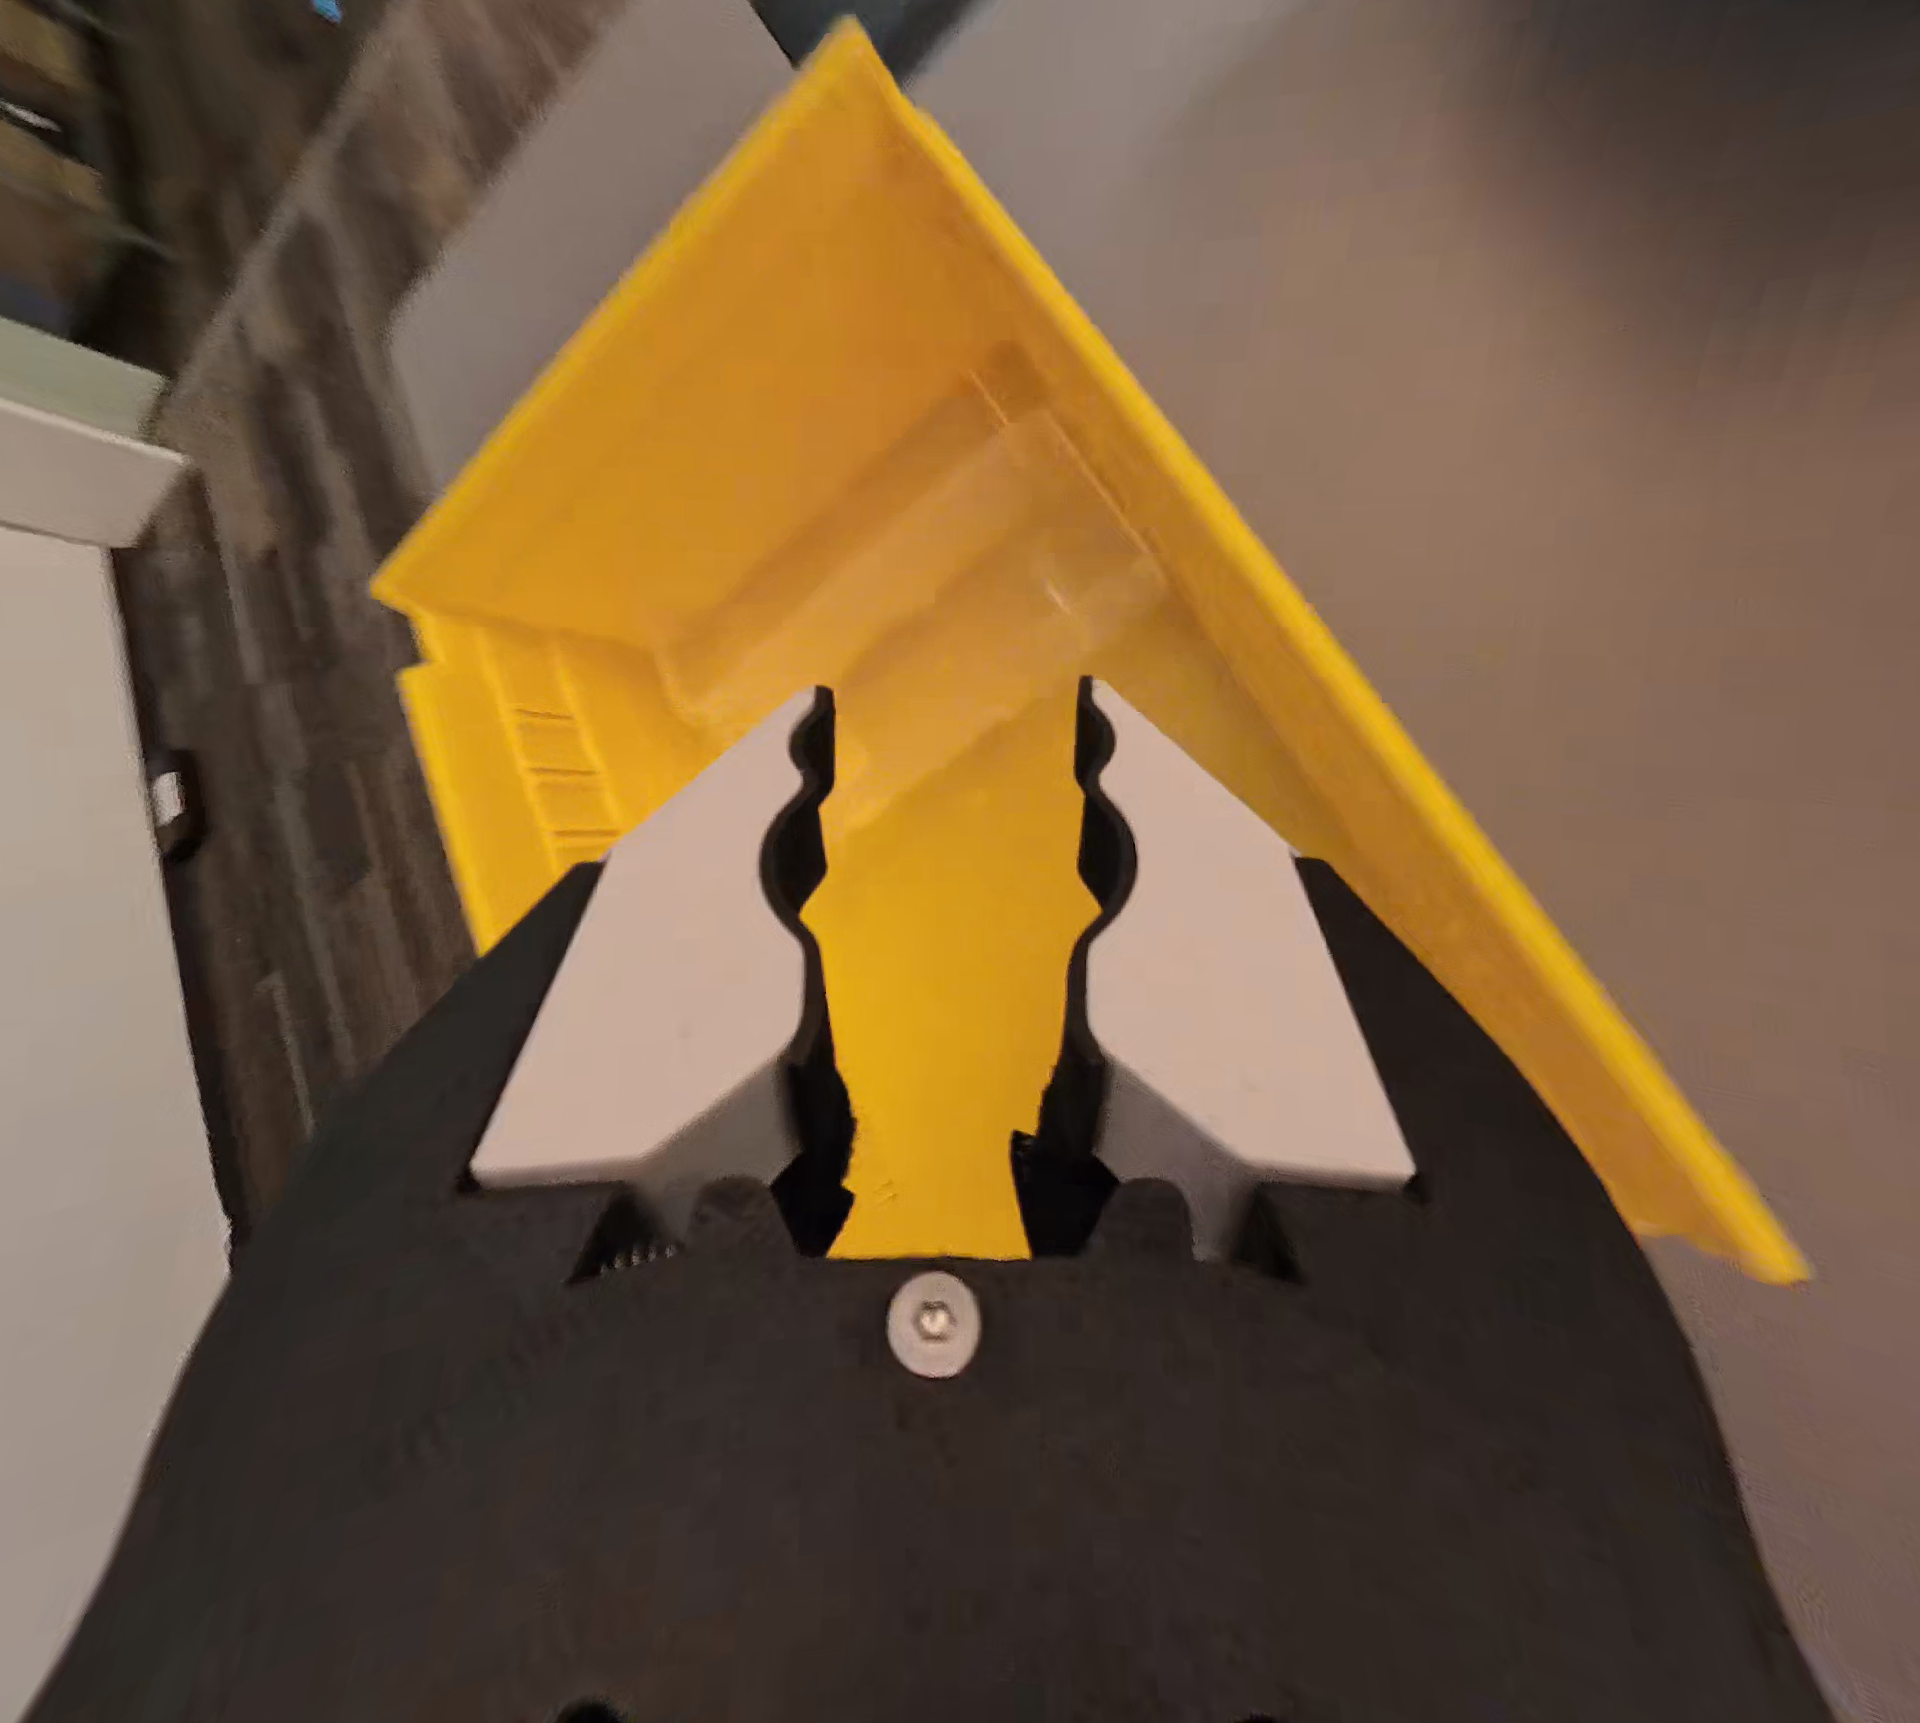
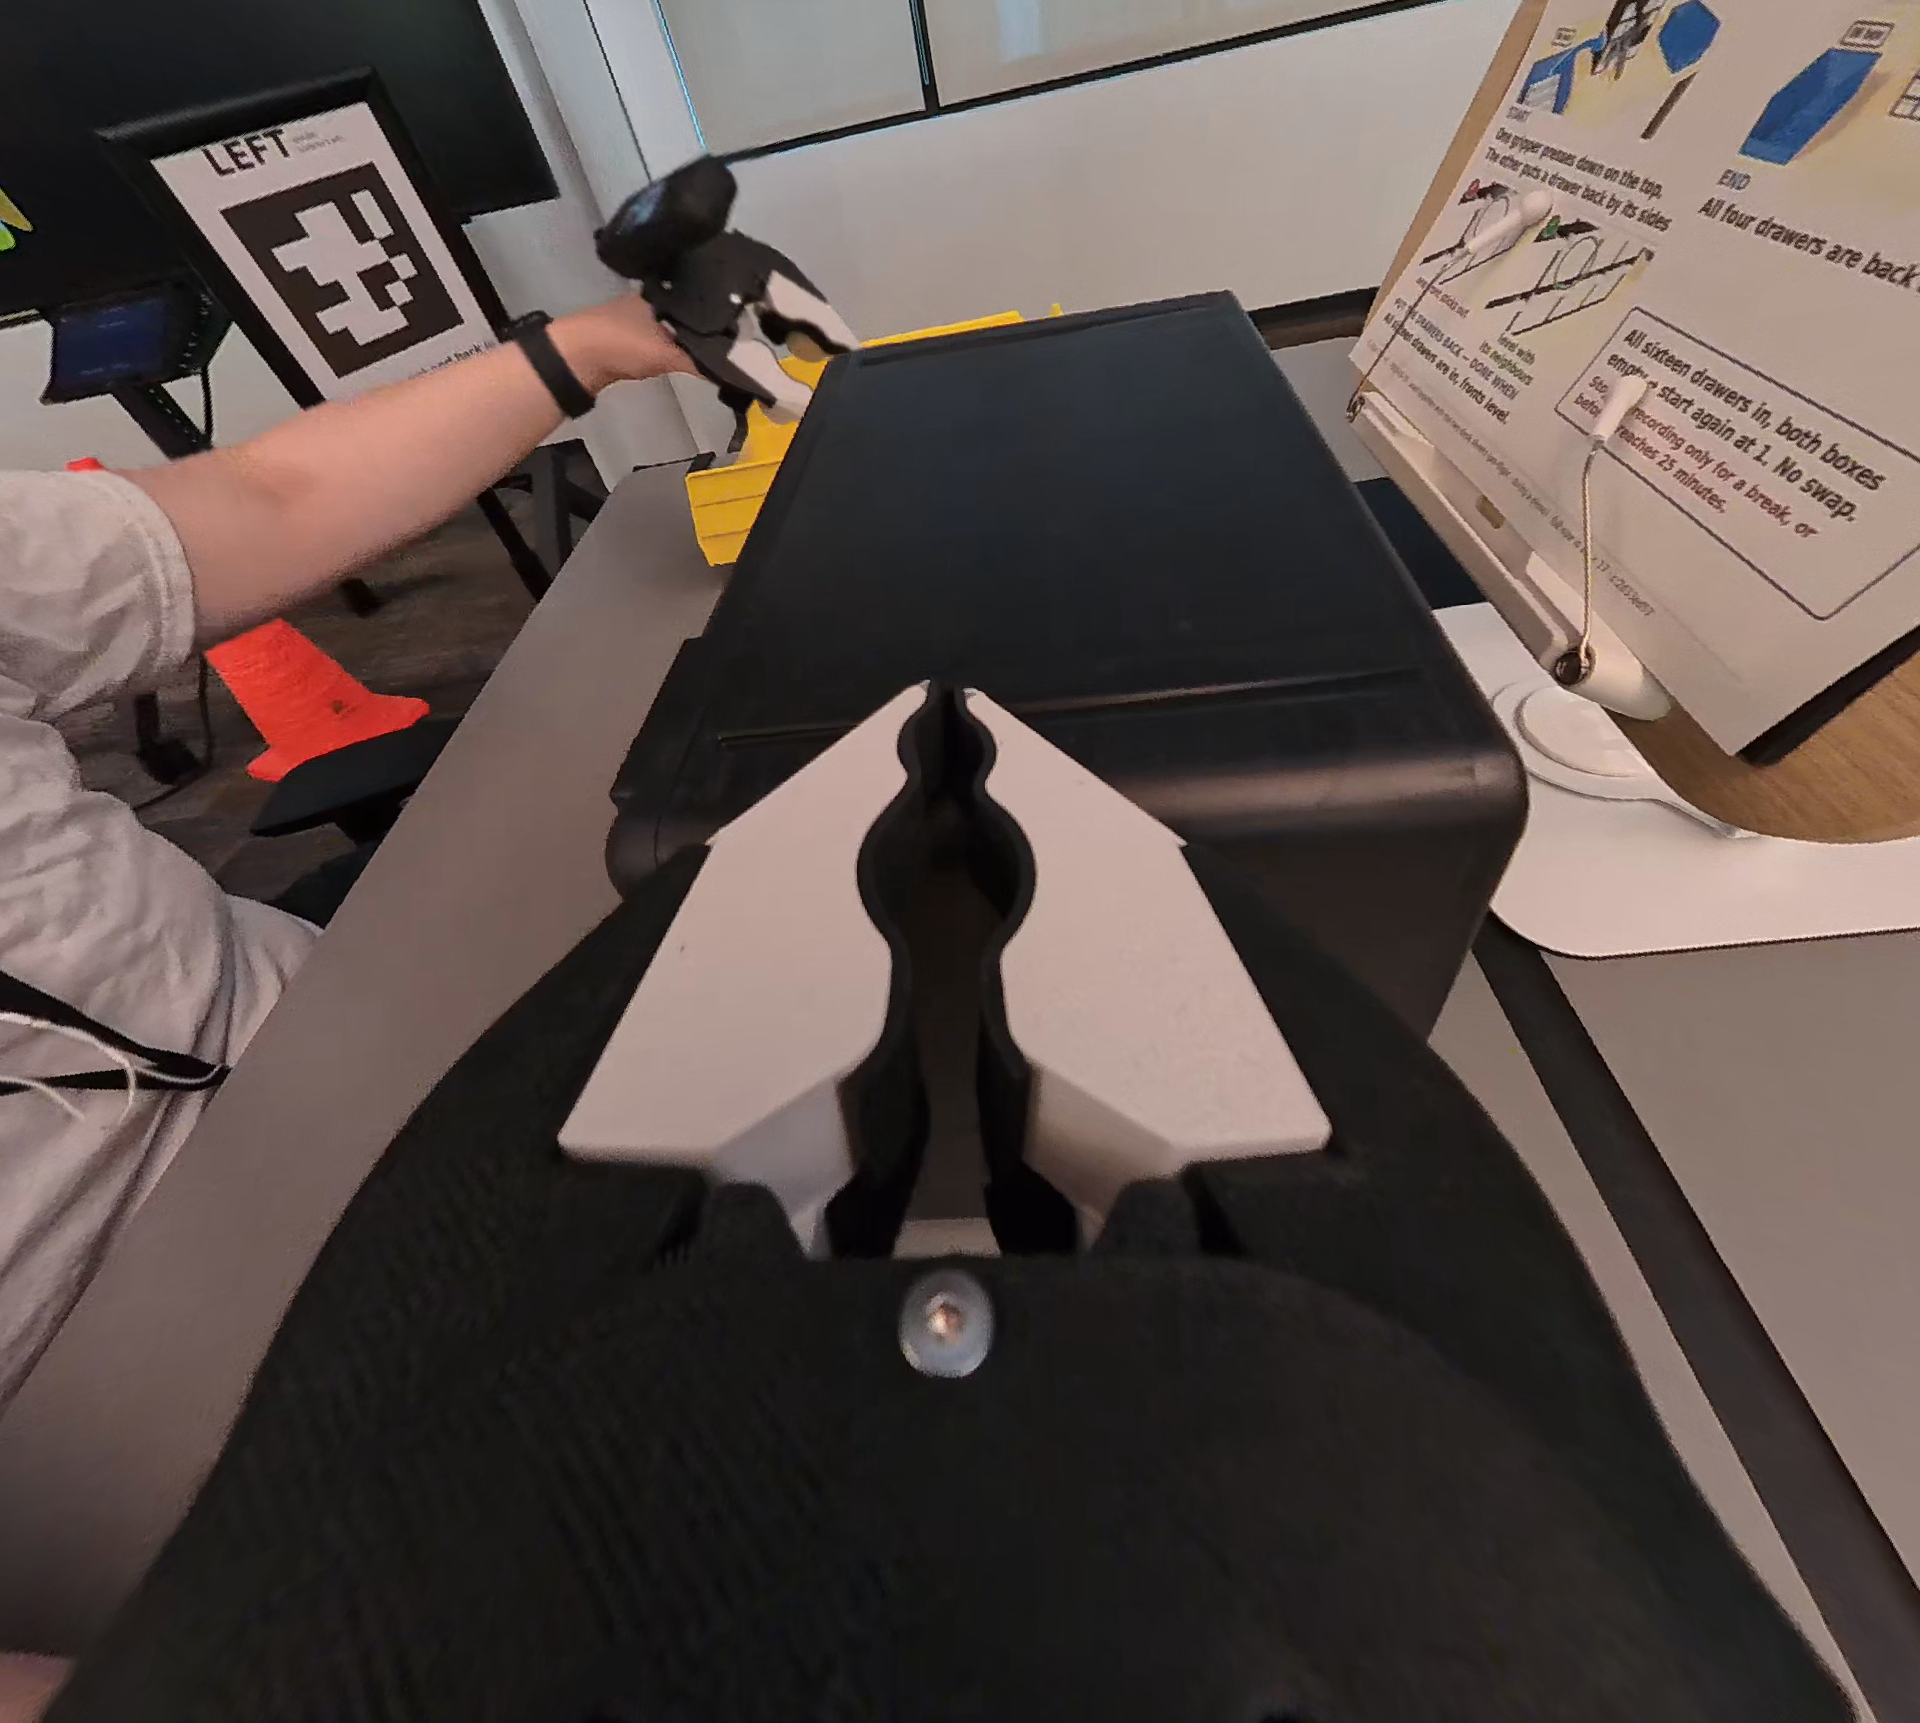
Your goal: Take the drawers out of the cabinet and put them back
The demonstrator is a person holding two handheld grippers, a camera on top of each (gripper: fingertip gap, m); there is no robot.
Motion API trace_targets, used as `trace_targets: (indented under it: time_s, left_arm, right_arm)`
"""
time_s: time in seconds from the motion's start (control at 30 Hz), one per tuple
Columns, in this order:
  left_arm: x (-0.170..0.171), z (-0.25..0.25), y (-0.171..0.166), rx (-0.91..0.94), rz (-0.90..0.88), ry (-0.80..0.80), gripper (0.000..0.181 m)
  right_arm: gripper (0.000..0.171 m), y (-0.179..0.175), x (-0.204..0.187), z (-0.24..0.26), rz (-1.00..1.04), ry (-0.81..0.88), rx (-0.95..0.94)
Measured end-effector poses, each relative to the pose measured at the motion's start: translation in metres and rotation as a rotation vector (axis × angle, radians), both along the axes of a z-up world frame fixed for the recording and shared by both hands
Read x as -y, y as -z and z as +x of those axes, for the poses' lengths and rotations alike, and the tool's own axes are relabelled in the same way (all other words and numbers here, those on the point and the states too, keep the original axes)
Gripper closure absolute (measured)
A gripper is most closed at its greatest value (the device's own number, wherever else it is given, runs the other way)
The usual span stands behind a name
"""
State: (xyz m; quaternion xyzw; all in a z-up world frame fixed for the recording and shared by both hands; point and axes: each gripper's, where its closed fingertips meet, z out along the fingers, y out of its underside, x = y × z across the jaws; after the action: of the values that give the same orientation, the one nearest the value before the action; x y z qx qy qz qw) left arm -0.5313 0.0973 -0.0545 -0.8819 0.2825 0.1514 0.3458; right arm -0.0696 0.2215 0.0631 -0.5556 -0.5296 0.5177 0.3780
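- While the left gripper [image 1: 951, 697] grasps a yellow drawer [image 1: 831, 447], its fingers sit either side of the drawer's front handle, which fills the gap between them; the drawer is tilted, one corner pointing up, and the surroundings in the left wrist view are blurred.
- Black cabinet [image 2: 1091, 551]: landmark; lies on the grey table [image 2: 436, 998], its flat top panel facing up.
- Right gripper [image 2: 943, 697]: clenched, fingertips together with nothing between them, resting at the near end of the cabinet's top.
- Left gripper, as seen from the right wrist view [image 2: 790, 354]: at the far left corner of the cabinet, held by a person's hand [image 2: 623, 343] with a dark wristband.
- Yellow drawers [image 2: 738, 499]: stacked on the table just beside the cabinet's far left side, below that gripper; a further yellow edge shows beyond the cabinet's far end.
- Instruction board [image 2: 1683, 271]: propped upright to the right of the cabinet, on a white stand [image 2: 1662, 852].
- Marker sign [image 2: 332, 250]: black-and-white pattern, standing left of the cabinet, well apart.
- Orange cone [image 2: 301, 686]: on the floor, left of the cabinet, beyond the table edge.
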Motion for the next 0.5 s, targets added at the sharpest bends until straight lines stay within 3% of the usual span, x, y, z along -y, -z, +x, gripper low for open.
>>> trace_targets:
  time_s: [0.27,0.4,0.5]
  left_arm:
    - [-0.013,-0.036,0.06,-0.013,-0.243,-0.018,0.137]
    - [-0.013,-0.043,0.072,-0.023,-0.296,-0.017,0.142]
    - [-0.008,-0.045,0.077,-0.014,-0.324,-0.021,0.159]
  right_arm:
    - [0.171,0.0,-0.005,0.001,0.042,0.095,0.091]
    - [0.171,-0.034,-0.029,0.018,0.151,0.389,0.068]
    - [0.171,-0.075,-0.066,0.067,0.33,0.878,0.034]
